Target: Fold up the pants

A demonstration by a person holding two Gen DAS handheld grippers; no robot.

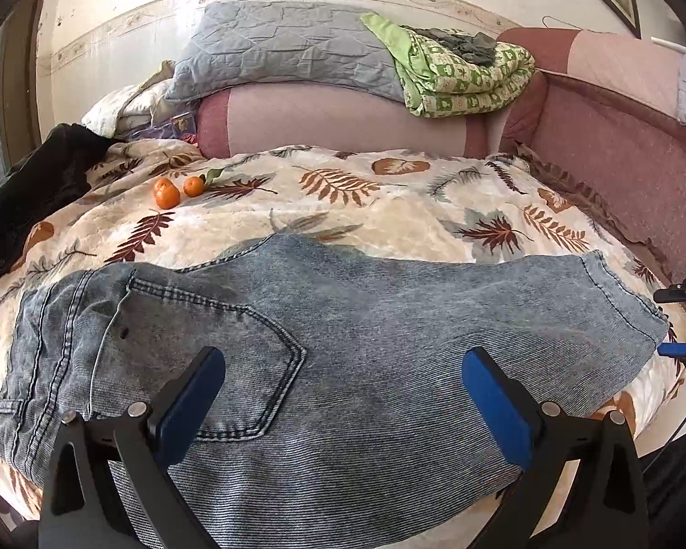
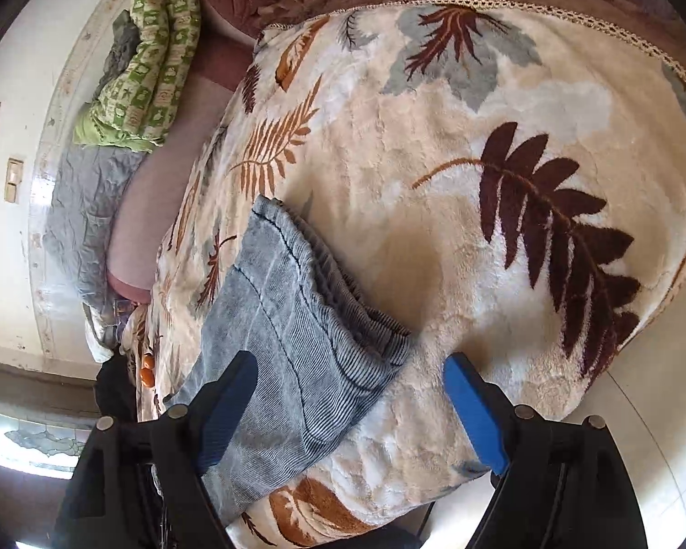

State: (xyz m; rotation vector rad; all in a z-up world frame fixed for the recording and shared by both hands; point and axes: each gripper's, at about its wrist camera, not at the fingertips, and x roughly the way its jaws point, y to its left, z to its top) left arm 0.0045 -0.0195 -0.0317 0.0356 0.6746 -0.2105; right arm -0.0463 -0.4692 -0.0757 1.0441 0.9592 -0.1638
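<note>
Jaws apart on both: left gripper (image 1: 343,393) over faded blue denim pants (image 1: 324,343) (back pocket up); right gripper (image 2: 350,405) at hem, on cream leaf-patterned plush blanket (image 2: 434,183).

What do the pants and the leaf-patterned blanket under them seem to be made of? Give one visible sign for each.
Pants: apparently washed blue denim, with a fine ribbed weave and stitched pocket seams. Blanket: probably plush synthetic fleece, with a fuzzy, slightly shiny pile.

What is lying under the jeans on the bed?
The jeans lie on a cream blanket with a leaf pattern, visible all around them. The part directly beneath is covered, so anything there cannot be seen.
</note>
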